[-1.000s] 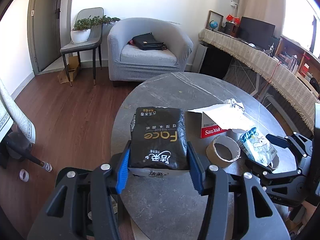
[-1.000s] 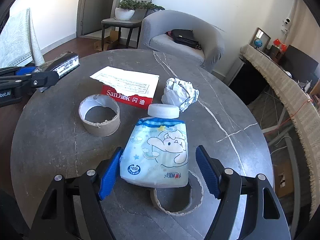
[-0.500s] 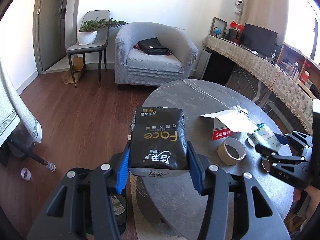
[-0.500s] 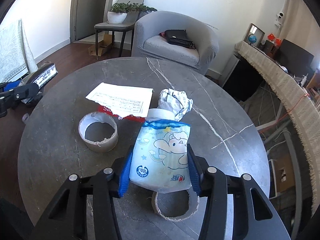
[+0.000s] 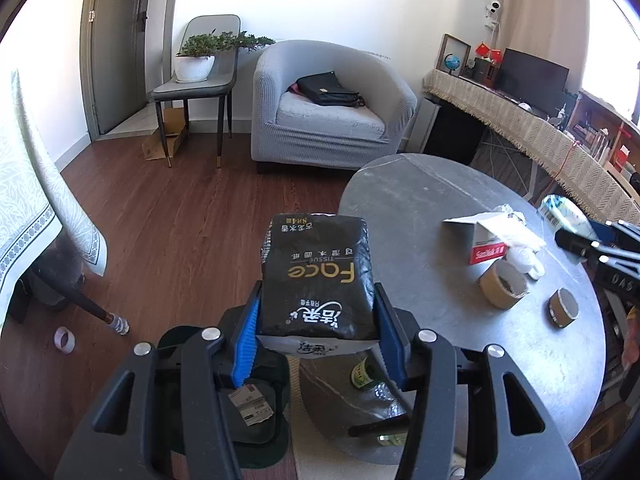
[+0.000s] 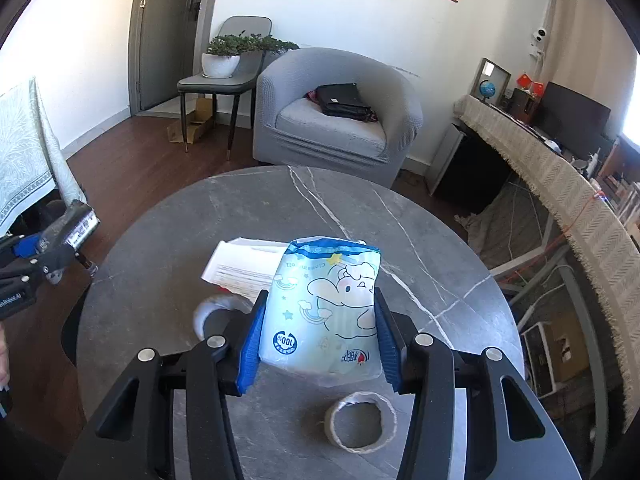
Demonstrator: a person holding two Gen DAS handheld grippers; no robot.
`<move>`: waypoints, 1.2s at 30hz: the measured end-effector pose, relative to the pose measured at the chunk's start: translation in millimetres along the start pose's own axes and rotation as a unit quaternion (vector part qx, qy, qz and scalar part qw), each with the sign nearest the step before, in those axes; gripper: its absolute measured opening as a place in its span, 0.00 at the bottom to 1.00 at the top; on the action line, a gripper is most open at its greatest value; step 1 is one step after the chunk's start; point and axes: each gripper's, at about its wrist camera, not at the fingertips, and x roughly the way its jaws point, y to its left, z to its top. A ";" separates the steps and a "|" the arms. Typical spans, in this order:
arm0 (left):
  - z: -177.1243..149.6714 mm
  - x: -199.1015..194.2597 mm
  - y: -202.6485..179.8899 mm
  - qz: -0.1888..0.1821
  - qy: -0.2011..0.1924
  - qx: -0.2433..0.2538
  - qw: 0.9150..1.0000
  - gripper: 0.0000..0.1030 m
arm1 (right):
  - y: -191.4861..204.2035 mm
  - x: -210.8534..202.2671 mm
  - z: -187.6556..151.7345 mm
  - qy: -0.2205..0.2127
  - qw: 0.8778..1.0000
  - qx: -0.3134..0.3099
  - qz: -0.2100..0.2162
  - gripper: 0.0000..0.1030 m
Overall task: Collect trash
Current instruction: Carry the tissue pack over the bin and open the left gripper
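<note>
Both packs went up off the bench [image 6: 440, 240]. Left tongs [image 5: 316, 330] squeeze the soft black tissue pack [image 5: 318, 276]; right tongs [image 6: 318, 340] squeeze the light, squishy wipes pack [image 6: 324, 308] by its sides.

The black pack [image 5: 316, 276], mid-frame in the left view, reads "Face" in gold with "TISSUE" beside it, upside down. The red box [image 5: 490, 250] at right reads "SanDisk". In the right view, the blue pouch [image 6: 324, 308] at centre carries a round "100%" mark.
</note>
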 end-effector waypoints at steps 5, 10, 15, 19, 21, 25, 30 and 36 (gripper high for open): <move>-8.6 1.8 20.6 0.013 0.012 -0.001 1.000 0.53 | 24.2 -3.6 11.8 -0.009 0.999 -0.009 0.031 0.48; -19.5 7.9 41.8 0.035 0.033 0.001 0.999 0.53 | 52.5 -4.6 21.6 -0.017 0.997 -0.021 0.068 0.48; -34.1 19.2 72.4 0.041 0.062 -0.012 0.997 0.53 | 80.6 -4.3 28.5 -0.019 0.994 -0.026 0.108 0.48; -46.6 28.5 92.7 0.046 0.088 -0.023 0.995 0.53 | 105.1 -3.5 32.4 -0.016 0.989 -0.029 0.147 0.48; -53.3 35.2 102.0 0.049 0.104 -0.029 0.993 0.53 | 118.0 -1.0 34.7 -0.012 0.986 -0.032 0.164 0.48; -65.4 48.3 116.7 0.051 0.131 -0.043 0.989 0.53 | 141.6 3.8 36.7 -0.004 0.981 -0.044 0.187 0.48; -80.6 61.5 129.5 0.056 0.157 -0.045 0.985 0.53 | 164.5 9.4 39.6 0.007 0.976 -0.052 0.210 0.48; -90.9 65.0 142.3 0.056 0.173 -0.049 0.982 0.53 | 191.5 20.0 35.2 0.027 0.971 -0.060 0.228 0.48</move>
